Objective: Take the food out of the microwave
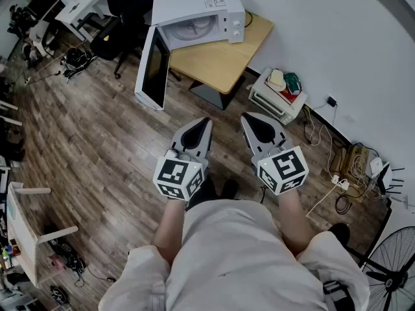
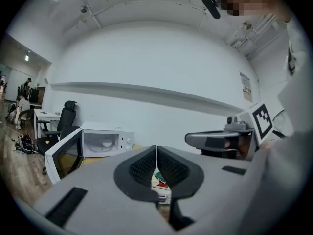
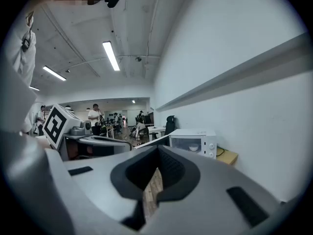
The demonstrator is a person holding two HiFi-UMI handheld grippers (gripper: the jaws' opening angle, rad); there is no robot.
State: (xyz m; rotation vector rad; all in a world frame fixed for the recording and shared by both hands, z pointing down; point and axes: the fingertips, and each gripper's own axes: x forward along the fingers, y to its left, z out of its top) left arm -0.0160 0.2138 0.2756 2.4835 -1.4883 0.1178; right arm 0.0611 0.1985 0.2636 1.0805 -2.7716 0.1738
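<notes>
Head view: approach step. Your left gripper [image 1: 205, 122] and right gripper [image 1: 250, 119] pressed together, empty, well apart from microwave [image 1: 206, 4] (door [image 1: 154, 70] already open). Bowl [image 2: 105, 143] inside. Next: step closer, spread jaws, reach in.

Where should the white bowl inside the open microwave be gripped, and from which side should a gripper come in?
Probably its rim, on the side nearest the opening. The bowl sits upright in the microwave, whose walls leave only the front free, so come in level from there. The door hangs open at the left, so the right gripper likely has the freer path.
</notes>
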